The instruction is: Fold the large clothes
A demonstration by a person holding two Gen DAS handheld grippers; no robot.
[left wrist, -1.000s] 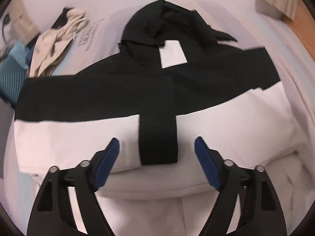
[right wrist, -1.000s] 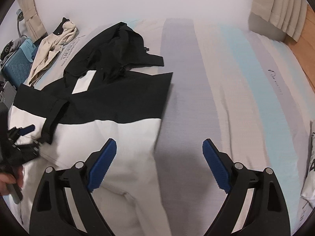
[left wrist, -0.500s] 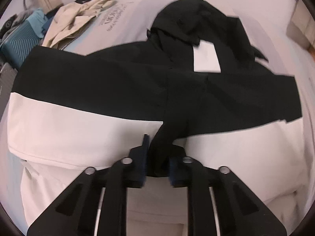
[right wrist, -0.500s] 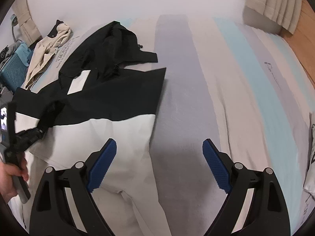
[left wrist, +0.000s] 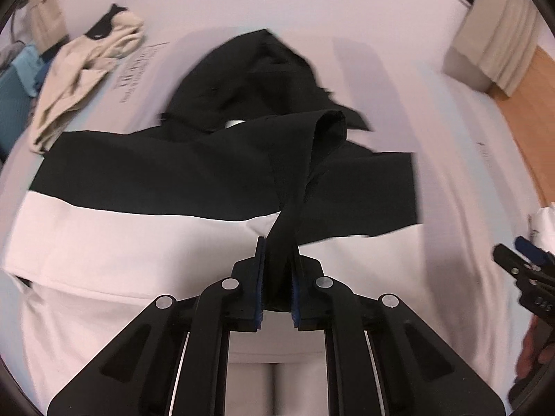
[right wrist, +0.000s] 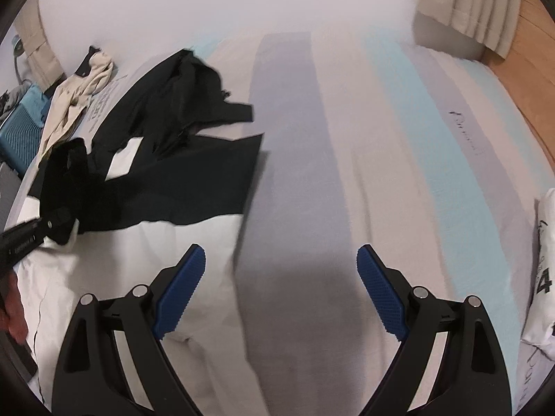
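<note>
Now left hand-held gripper [left wrist: 277, 277] pinches jacket's [left wrist: 138, 242] black sleeve cuff [left wrist: 288, 222]; right hand-held gripper [right wrist: 281, 277] spread, empty.

My left gripper [left wrist: 277, 270] hides the sleeve [left wrist: 295, 187] end; jacket [left wrist: 138, 173] edges blur; suitcase [right wrist: 19, 131] cut off; sheet print [right wrist: 464, 131] unreadable.

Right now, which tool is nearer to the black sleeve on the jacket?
Left. The left tool is clamped on the black sleeve; the right tool hangs open over the striped bedsheet beside the jacket.
</note>
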